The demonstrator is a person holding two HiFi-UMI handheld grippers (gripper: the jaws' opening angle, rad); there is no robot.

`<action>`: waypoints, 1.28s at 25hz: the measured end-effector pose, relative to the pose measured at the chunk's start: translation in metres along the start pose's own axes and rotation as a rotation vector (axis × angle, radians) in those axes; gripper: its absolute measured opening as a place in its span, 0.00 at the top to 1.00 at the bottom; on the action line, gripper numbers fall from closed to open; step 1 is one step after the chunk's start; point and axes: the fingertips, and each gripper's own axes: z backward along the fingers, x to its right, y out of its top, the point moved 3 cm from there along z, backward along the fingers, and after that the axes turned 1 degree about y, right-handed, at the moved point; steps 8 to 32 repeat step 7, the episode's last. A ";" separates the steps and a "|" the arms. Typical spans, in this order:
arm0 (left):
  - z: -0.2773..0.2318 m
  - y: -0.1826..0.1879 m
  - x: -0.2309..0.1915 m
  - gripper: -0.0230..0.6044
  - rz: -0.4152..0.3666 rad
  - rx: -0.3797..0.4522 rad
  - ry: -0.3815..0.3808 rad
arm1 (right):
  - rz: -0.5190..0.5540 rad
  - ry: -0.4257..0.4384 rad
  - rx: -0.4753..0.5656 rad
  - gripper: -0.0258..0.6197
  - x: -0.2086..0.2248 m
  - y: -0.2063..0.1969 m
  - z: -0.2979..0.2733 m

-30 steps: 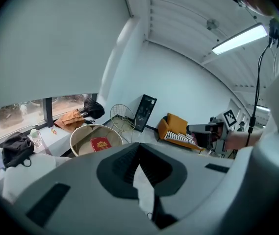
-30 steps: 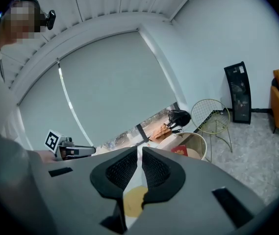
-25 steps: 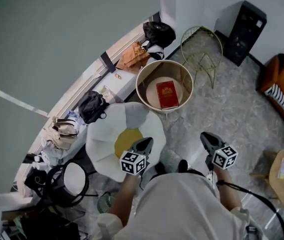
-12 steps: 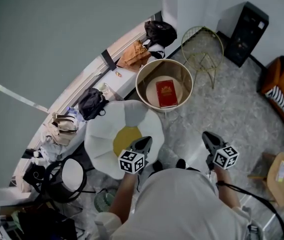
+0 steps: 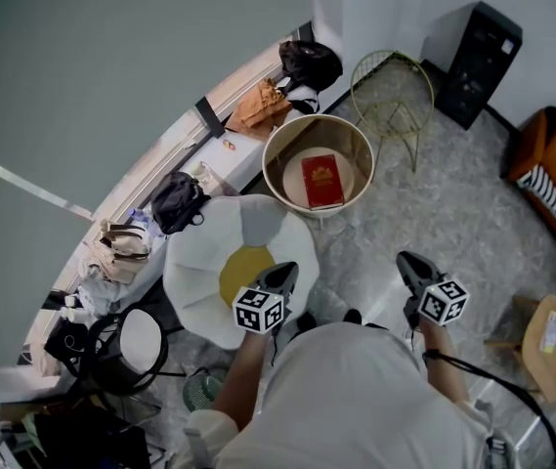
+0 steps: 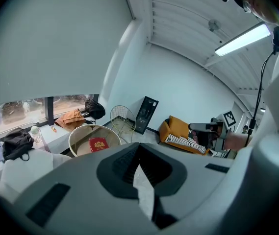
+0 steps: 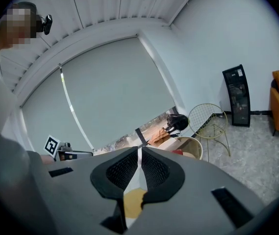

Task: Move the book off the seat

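The egg-shaped cushion sprawls on the floor below the person, with no book on it. Just past it stands the round tub chair, and the red book lies flat on its seat pad (cover up). If that pad is the seat meant, the whole move is left to do. If the cushion is meant, the book is off it. The left gripper and right gripper hang by the person's waist, well apart from the book, jaws pressed together on nothing. The left gripper view shows the whole book in the tub, while the right gripper view catches only a red sliver behind the rim.
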 end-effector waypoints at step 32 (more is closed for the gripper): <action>0.002 0.002 -0.002 0.96 0.014 0.004 0.006 | -0.012 -0.009 0.007 0.88 0.003 0.000 0.004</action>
